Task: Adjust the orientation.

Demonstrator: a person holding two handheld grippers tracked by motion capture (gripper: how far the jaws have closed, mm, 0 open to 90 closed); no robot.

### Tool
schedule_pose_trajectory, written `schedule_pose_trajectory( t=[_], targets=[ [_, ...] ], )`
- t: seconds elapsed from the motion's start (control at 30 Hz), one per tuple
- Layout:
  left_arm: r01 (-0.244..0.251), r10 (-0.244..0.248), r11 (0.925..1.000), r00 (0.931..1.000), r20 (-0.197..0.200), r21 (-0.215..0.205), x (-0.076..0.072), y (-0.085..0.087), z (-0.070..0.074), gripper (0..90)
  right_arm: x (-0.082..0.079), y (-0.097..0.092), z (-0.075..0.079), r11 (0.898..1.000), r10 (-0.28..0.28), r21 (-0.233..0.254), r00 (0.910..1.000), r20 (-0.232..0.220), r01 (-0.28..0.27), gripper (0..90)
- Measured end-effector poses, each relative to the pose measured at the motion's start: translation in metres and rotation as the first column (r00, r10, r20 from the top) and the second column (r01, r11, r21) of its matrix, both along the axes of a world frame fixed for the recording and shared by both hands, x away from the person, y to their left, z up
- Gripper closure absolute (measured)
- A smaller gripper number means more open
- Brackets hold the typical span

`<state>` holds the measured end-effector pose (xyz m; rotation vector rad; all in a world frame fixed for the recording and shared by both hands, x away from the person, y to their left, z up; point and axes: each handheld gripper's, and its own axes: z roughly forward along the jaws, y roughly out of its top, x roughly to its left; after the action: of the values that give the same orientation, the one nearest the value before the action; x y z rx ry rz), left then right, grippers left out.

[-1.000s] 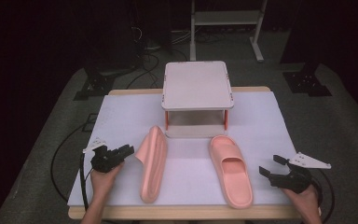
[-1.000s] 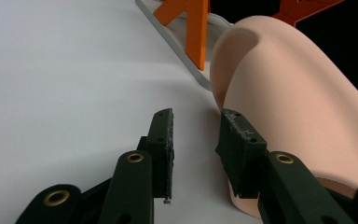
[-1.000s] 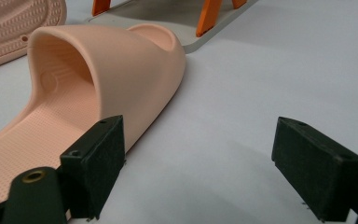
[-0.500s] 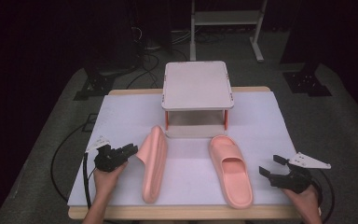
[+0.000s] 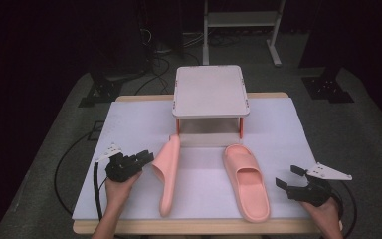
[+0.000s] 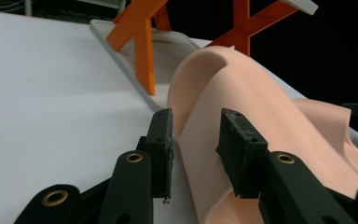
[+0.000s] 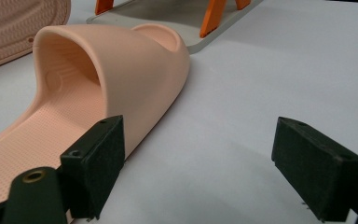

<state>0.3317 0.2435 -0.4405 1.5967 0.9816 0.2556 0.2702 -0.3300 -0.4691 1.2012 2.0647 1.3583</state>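
Observation:
Two pink slide sandals lie on the white-covered table [image 5: 129, 124]. The left sandal [image 5: 168, 174] is tipped up on its side edge, and my left gripper [image 5: 146, 158] is shut on its strap from the left. In the left gripper view the strap [image 6: 223, 88] fills the gap of the left gripper [image 6: 200, 140], both pads against it. The right sandal [image 5: 248, 181] rests flat, sole down. My right gripper [image 5: 286, 176] hovers just right of it, open. In the right gripper view the right gripper [image 7: 200, 158] holds nothing, with the right sandal [image 7: 121, 70] ahead by the left pad.
A small white rack [image 5: 210, 92] on orange legs stands at the back middle of the table, just behind both sandals' toes. Its base and legs [image 6: 142, 42] show beyond the left sandal. Black cables trail off the table's left side.
My left gripper has shifted slightly right and up with the left sandal's strap in its grip. The right gripper and right sandal have stayed put.

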Motion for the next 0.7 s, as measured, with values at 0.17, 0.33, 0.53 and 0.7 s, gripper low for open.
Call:
schedule_pose_trajectory(
  t=[0.17, 0.33, 0.53, 0.7],
  targets=[
    [0.038, -0.038, 0.999, 0.9993, 0.0, 0.023, 0.001, -0.015, 0.005, 63.5, 0.0, 0.0, 0.0, 1.0, 0.002, -0.003, 1.0, 0.0, -0.002, 16.9],
    [0.075, -0.076, 0.9967, 0.9971, 0.009, 0.028, -0.001, -0.029, 0.006, 61.1, 0.0, 0.0, -0.001, 1.0, 0.003, -0.002, 1.0, -0.001, -0.003, 16.9],
    [0.104, -0.105, 0.994, 0.9944, 0.013, 0.035, -0.003, -0.036, 0.007, 57.7, 0.0, 0.0, -0.001, 1.0, 0.009, 0.007, 1.0, -0.004, -0.009, 17.2],
    [0.113, -0.114, 0.9927, 0.9933, 0.021, 0.041, -0.007, -0.04, 0.006, 53.5, 0.0, 0.001, 0.001, 1.0, 0.016, 0.019, 0.9999, -0.006, -0.016, 17.1]
  ],
)
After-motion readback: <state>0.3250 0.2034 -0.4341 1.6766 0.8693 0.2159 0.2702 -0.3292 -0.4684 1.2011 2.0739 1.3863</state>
